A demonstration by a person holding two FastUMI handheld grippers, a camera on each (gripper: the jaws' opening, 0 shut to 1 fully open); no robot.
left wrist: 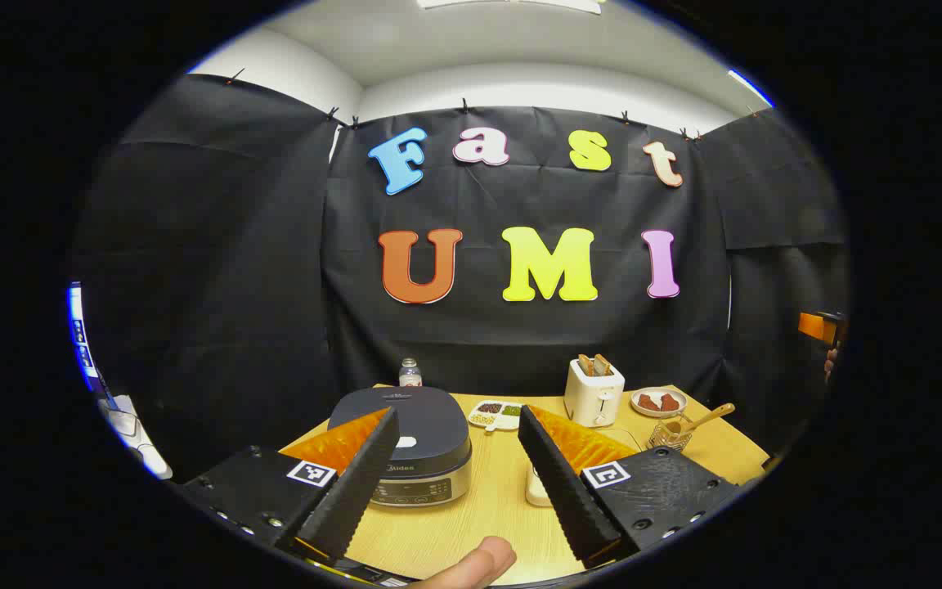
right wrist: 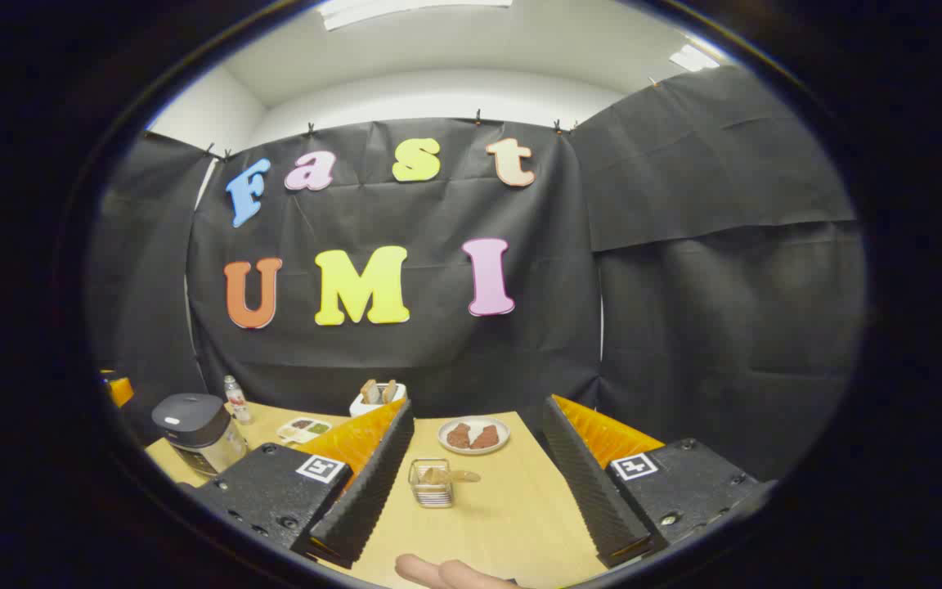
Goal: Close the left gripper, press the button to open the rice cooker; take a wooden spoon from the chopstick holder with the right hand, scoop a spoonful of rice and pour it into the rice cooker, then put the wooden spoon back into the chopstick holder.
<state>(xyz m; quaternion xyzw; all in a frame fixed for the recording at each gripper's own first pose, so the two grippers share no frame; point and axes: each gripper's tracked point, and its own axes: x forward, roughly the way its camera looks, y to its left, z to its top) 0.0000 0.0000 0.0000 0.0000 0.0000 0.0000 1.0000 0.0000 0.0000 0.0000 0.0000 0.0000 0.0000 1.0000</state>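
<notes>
The rice cooker (left wrist: 414, 450) stands shut on the wooden table, dark lid on a silver body, just ahead of my left gripper (left wrist: 459, 470), which is open with nothing between its fingers. In the right gripper view the rice cooker (right wrist: 197, 429) sits far left. The clear chopstick holder (right wrist: 432, 483) stands between the fingers of my open right gripper (right wrist: 479, 483), some way ahead, with the wooden spoon (right wrist: 450, 474) in it. In the left gripper view the holder (left wrist: 671, 433) is at the right with the spoon (left wrist: 704, 420) leaning out.
A white toaster (left wrist: 594, 391) with bread stands at the back, a plate (left wrist: 657, 402) of brown pieces beside it. A divided dish (left wrist: 494, 413) and a small bottle (left wrist: 410, 373) sit near the cooker. A white object (left wrist: 535, 488) lies behind the left gripper's right finger. A fingertip (left wrist: 471, 564) shows below.
</notes>
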